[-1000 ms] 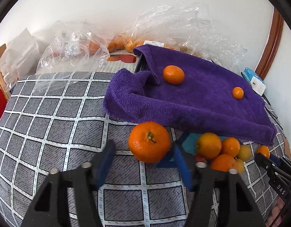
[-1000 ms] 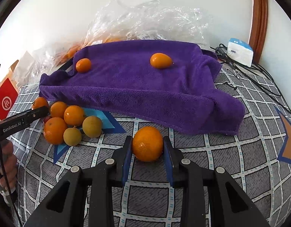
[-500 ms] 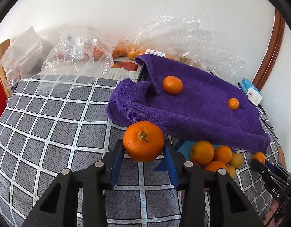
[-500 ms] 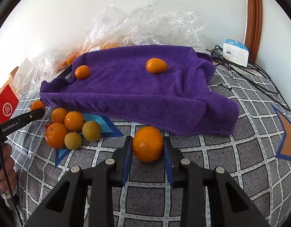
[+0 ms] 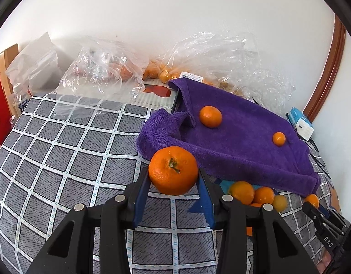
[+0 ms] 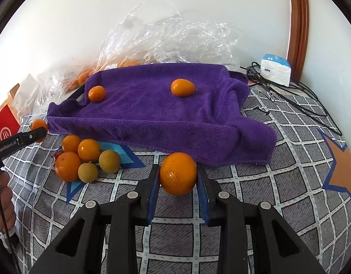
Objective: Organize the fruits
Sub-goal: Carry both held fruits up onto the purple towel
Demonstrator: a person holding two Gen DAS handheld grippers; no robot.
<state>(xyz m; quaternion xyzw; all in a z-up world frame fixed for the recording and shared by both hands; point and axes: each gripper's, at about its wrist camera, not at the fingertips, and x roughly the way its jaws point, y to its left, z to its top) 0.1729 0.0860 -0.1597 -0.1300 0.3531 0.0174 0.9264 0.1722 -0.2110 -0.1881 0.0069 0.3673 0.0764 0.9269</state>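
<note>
- On the purple towel we see two small oranges.
- Beside the towel, our left gripper clamps a stemmed orange.
- Our right gripper grips another orange; loose fruit pile lies near the towel.

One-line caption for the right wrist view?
Right gripper clamps a mandarin before a purple towel bearing two fruits.
</note>
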